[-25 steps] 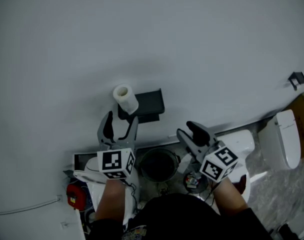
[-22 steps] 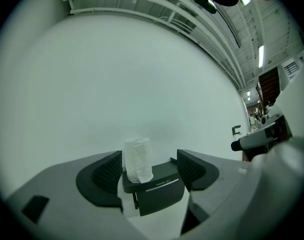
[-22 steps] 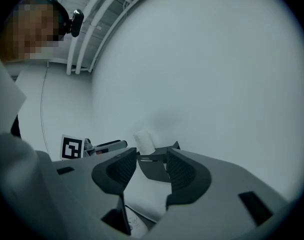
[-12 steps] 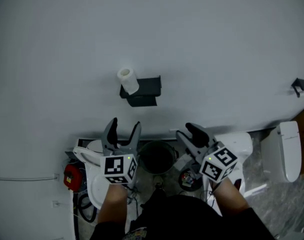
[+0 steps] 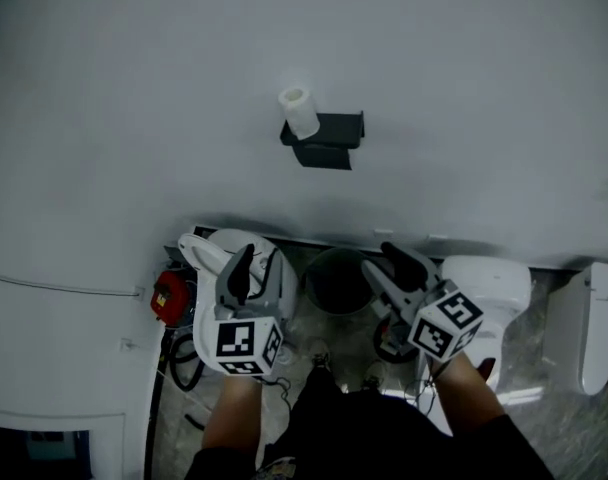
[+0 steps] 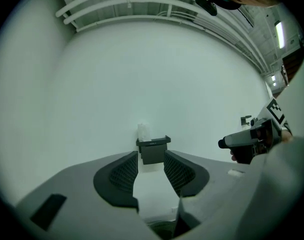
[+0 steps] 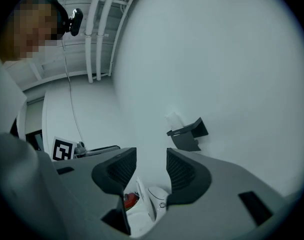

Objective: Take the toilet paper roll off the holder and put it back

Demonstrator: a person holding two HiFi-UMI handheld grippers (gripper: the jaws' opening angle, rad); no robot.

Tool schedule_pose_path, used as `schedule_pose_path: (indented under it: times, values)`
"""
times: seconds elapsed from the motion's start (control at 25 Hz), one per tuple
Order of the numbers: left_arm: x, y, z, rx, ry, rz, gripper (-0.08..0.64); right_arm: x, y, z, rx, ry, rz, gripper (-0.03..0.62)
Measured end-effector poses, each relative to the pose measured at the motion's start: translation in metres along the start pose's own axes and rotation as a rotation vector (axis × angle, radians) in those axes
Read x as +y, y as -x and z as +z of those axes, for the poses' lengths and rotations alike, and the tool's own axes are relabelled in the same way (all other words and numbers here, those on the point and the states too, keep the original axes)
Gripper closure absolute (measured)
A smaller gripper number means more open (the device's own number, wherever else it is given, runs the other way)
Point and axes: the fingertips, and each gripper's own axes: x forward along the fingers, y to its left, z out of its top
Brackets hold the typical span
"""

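The toilet paper roll (image 5: 299, 112) is being carried on top of the left end of the holder (image 5: 336, 136), which is being borne by the wall (image 5: 464, 78). Below, at the wall's foot, a bin (image 5: 324, 280) is being flanked by a toilet (image 5: 206, 250) on its left and a second toilet (image 5: 496, 286) on its right. A red object (image 5: 170, 295) is being kept just left of the left one.

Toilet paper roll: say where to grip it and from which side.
Probably best to grip the white toilet paper roll across its curved sides, coming level from the front. It stands upright on the left end of the black wall holder, with its sides exposed and the wall behind it.
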Motion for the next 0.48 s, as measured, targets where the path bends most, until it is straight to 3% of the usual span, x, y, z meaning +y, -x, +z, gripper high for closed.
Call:
schedule_pose_path:
  times: [0.28,0.48]
  values:
    - [0.046,0.043,-0.012,0.0,0.051,0.108,0.532,0.032,-0.032,-0.027,0.039,-0.028,0.063,0.419]
    - [0.088,0.076,-0.033,0.013,0.094,0.131,0.555,0.069,-0.057,-0.053,0.071,-0.025,0.08,0.419]
